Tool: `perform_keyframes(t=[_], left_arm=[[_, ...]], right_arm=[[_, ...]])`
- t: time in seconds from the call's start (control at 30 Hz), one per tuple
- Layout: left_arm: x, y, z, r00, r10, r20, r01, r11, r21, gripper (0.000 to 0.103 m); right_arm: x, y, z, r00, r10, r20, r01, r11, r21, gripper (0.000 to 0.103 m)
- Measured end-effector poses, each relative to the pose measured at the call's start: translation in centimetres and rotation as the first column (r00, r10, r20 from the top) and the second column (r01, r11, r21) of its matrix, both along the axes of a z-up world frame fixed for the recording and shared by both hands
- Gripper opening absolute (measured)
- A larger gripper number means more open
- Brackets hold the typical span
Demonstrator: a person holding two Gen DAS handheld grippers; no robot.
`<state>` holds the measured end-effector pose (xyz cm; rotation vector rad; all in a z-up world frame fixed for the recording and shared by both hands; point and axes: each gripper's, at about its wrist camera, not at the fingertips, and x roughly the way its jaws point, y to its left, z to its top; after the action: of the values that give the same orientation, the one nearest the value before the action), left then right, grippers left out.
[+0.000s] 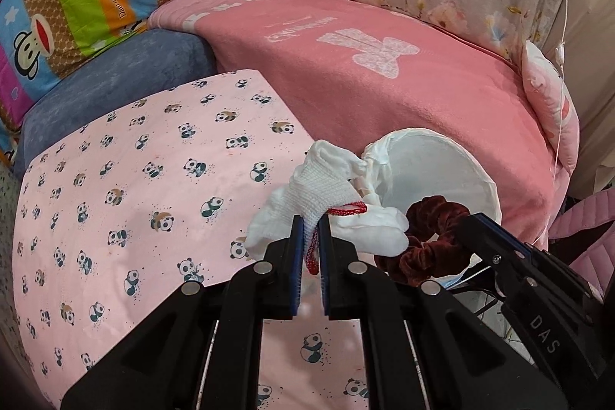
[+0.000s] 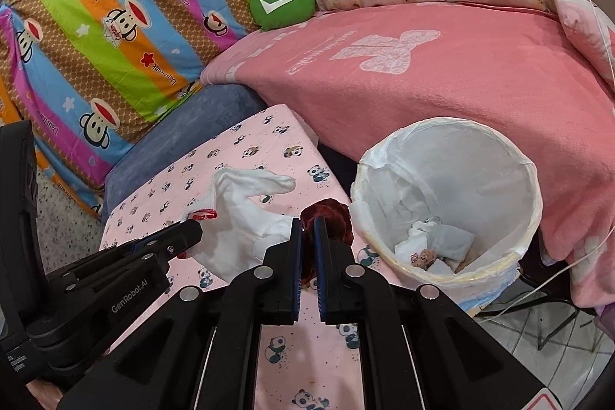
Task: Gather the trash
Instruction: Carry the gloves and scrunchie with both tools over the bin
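Lined bin [image 2: 532, 202] holds crumpled white trash [image 2: 438, 243].

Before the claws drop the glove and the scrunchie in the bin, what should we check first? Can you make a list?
1. Left claw shut on the white glove: ok.
2. Right claw shut on the dark red scrunchie: ok.
3. Bin open, with room inside: ok.
4. Scrunchie over the bin mouth: not ok, it is beside the rim.
5. Glove over the bin mouth: not ok, it hangs over the panda cloth.
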<state>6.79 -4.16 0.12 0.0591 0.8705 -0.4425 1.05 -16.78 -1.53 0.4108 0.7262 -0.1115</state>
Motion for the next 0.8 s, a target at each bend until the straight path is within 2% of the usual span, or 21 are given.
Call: perform_keyframes(t=[0.4,0.8], left_arm=[[0.4,-5.5,0.8,0.996,-0.086,0.028,0.085,0.996,0.034,0.008],[0.9,-11.7,2.0,0.974,-0.223,0.029,0.223,0.975,-0.011,0.010]], right_arm=[[-2.6,-6.7,0.6,0.988,-0.154,0.029,0.154,0.988,0.008,0.008],[-3.0,-13.0,0.2,0.972,-0.234,0.023,0.234,0.972,0.020,0.008]])
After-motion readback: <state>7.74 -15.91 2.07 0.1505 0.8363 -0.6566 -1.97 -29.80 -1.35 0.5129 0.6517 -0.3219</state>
